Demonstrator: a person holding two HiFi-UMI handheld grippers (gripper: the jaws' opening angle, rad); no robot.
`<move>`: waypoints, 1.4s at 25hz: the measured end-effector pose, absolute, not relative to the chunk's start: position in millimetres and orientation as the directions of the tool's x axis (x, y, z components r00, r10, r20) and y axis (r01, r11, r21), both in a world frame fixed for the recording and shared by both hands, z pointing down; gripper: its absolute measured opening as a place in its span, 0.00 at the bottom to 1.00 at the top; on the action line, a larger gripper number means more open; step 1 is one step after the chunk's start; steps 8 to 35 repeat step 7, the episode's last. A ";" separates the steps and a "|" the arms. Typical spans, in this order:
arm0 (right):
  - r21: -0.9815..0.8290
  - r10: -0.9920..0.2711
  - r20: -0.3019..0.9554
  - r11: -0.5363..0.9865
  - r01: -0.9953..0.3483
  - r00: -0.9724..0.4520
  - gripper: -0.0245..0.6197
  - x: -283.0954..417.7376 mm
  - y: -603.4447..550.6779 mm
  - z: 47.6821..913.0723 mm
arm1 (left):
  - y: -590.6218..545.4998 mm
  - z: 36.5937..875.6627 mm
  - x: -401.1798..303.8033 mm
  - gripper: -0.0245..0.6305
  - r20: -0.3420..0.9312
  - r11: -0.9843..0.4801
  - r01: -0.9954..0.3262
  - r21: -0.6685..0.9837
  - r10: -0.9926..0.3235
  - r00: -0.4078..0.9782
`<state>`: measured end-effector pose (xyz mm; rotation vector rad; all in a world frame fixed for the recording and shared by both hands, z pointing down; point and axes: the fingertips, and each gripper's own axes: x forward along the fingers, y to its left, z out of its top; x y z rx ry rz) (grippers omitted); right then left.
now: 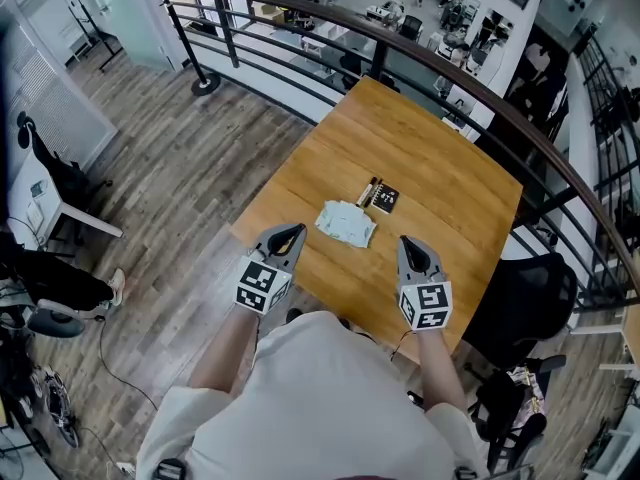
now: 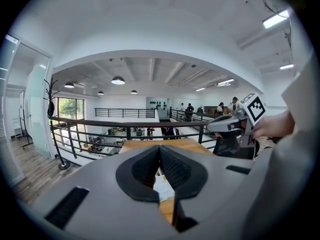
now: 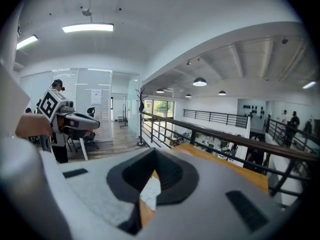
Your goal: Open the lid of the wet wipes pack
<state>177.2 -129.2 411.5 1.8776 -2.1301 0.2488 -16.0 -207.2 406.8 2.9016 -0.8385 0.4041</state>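
Observation:
The wet wipes pack (image 1: 347,223), pale green-white and crumpled, lies flat near the middle of the wooden table (image 1: 420,138). My left gripper (image 1: 285,236) hovers just short of the pack's left side, jaws shut with nothing between them. My right gripper (image 1: 411,247) hangs to the right of the pack, jaws also closed to a point and empty. Neither touches the pack. In the left gripper view the left gripper (image 2: 160,147) shows a sliver of the pack (image 2: 163,186) below its shut jaws. The right gripper view shows the same under the right gripper (image 3: 154,152), the pack (image 3: 149,193) peeking through.
A small dark packet (image 1: 381,198) lies just beyond the wipes. A curved dark railing (image 1: 470,83) runs behind the table, with a lower floor below. A black office chair (image 1: 525,303) stands at the table's right. The table's near edge is close to my body.

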 end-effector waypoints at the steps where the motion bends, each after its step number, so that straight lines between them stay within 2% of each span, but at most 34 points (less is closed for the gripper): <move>1: 0.062 -0.938 0.328 0.136 -0.989 -0.108 0.04 177.2 -129.8 411.7 | -207.7 406.9 -16.1 0.03 0.278 -0.845 -0.535 0.017 -0.510 0.814; 35: 0.065 -0.937 0.332 0.141 -0.988 -0.111 0.04 175.7 -132.9 414.0 | -212.5 409.1 -17.9 0.03 0.280 -0.843 -0.537 0.018 -0.511 0.813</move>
